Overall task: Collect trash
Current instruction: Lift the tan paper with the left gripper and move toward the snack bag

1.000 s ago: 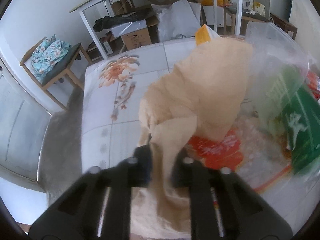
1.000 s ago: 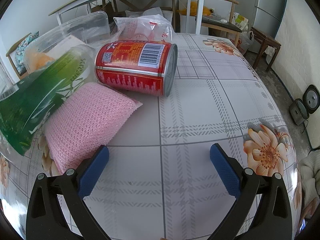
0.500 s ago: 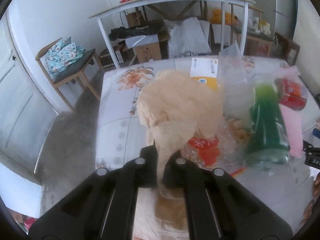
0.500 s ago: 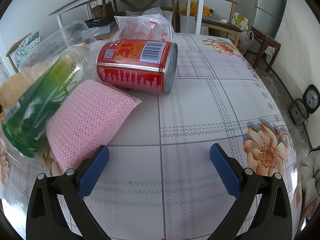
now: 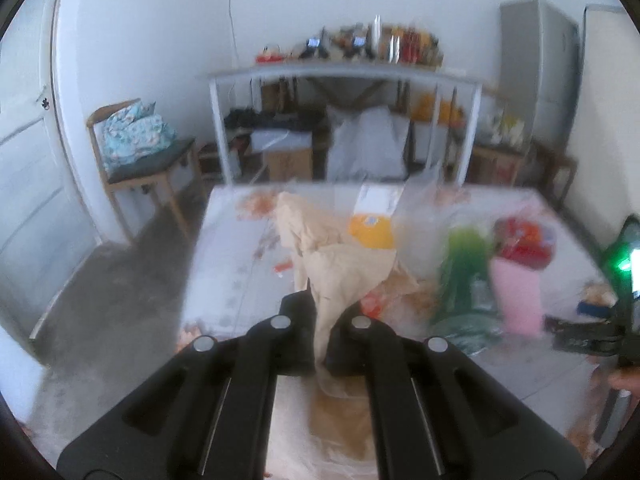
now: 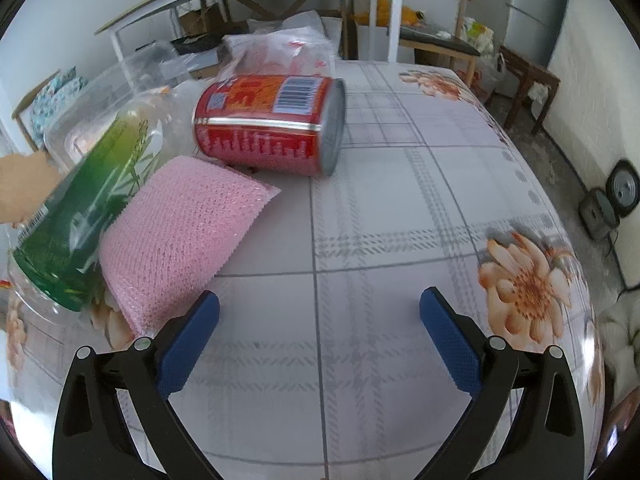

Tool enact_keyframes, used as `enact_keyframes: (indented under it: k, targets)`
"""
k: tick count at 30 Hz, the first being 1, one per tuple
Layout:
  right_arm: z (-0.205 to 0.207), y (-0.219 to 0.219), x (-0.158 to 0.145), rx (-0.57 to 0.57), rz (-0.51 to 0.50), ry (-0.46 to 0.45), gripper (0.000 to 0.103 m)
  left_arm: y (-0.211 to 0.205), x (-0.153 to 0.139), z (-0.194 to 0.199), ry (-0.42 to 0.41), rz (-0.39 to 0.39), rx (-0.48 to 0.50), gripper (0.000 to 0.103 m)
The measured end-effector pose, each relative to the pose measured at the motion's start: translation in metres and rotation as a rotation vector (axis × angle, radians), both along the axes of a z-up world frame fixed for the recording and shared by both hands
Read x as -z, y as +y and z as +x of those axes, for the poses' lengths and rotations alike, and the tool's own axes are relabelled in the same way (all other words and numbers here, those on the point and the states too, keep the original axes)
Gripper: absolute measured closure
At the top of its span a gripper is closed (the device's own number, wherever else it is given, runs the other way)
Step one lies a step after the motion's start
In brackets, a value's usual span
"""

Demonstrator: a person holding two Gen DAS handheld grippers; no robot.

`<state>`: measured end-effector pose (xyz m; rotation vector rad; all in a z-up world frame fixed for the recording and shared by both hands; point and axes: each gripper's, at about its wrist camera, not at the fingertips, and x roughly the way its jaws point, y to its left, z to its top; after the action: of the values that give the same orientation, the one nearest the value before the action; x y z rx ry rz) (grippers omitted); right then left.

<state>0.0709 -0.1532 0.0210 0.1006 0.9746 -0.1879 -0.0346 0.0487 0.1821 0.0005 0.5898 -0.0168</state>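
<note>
While the left gripper (image 5: 325, 320) has its jaws pressed together on a fold of beige crumpled paper (image 5: 340, 268), the sheet rises from the pinch and spreads out above the middle of the table (image 5: 224, 248), with more of it hanging below the fingers toward the near edge. Behind the paper, toward the far edge, lies a yellow and white packet (image 5: 370, 226), and just to its right a clear plastic bag (image 5: 420, 220) stands crumpled. Right of that, a green bottle (image 6: 86, 208) lies on its side inside clear plastic, its base toward the near left corner in the right wrist view. A pink knitted scrubber (image 6: 180, 236) lies flat just beside the bottle, touching it along one side, and a red can (image 6: 268, 124) lies on its side just behind the scrubber, its metal end facing the right edge. A red-printed thin bag (image 6: 288, 52) sits behind the can. The right gripper (image 6: 320, 336) hangs over the bare checked cloth near the near edge with its blue pads (image 6: 188, 340) spread wide and nothing between them; the scrubber's corner is just beyond its left pad. The left wrist view is blurred, so finer detail there cannot be told.
</note>
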Motion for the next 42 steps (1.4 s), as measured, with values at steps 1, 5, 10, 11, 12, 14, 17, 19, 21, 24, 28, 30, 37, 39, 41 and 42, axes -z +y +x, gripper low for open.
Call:
enact_keyframes:
  k: [1,5,10,11,12,14,17,19,21,24,28,30,37,39,41,42]
  targets:
    - [0.000,-0.003,-0.003,0.004,0.001,-0.004,0.005,-0.001,0.000,-0.003,-0.012,0.001,-0.008,0.102]
    - [-0.011,-0.004,-0.024,0.014,-0.038,-0.062,0.005,0.003,0.003,-0.012,-0.028,-0.034,0.018,0.102]
    - [-0.011,0.019,-0.065,-0.043,0.019,-0.116,0.005,0.015,0.010,-0.024,-0.058,-0.084,0.026,0.102]
    - [-0.004,0.031,-0.072,-0.059,0.048,-0.100,0.005,0.018,0.012,-0.029,-0.061,-0.091,0.027,0.102]
    - [0.006,0.038,-0.074,-0.064,0.077,-0.081,0.006,0.023,0.013,-0.032,-0.064,-0.100,0.026,0.102]
    - [0.021,0.054,-0.076,-0.067,0.121,-0.048,0.006,0.026,0.016,-0.034,-0.068,-0.110,0.031,0.102]
    - [0.044,0.083,-0.081,-0.064,0.129,-0.020,0.005,0.036,0.018,-0.039,-0.078,-0.139,0.033,0.102]
    - [0.055,0.095,-0.080,-0.060,0.102,-0.012,0.005,0.045,0.020,-0.041,-0.081,-0.154,0.031,0.102]
    - [0.066,0.105,-0.076,-0.040,0.081,0.004,0.005,0.053,0.024,-0.041,-0.076,-0.170,0.030,0.102]
    - [0.071,0.112,-0.069,-0.010,0.060,0.023,0.005,0.058,0.030,-0.041,-0.065,-0.182,0.025,0.102]
    - [0.079,0.126,-0.057,-0.016,0.018,0.057,0.006,0.063,0.034,-0.036,-0.047,-0.209,0.013,0.102]
    - [0.081,0.131,-0.052,-0.009,0.002,0.069,0.005,0.067,0.035,-0.034,-0.046,-0.220,0.011,0.102]
    - [0.083,0.138,-0.049,-0.006,-0.043,0.093,0.005,0.068,0.037,-0.039,-0.051,-0.236,0.010,0.102]
    - [0.080,0.138,-0.053,0.002,-0.060,0.079,0.005,0.070,0.037,-0.042,-0.064,-0.239,0.005,0.102]
    - [0.072,0.146,-0.062,-0.022,-0.070,0.035,0.005,0.076,0.035,-0.044,-0.084,-0.248,-0.001,0.102]
    - [0.069,0.152,-0.065,-0.047,-0.070,0.028,0.005,0.078,0.033,-0.046,-0.095,-0.249,-0.010,0.102]
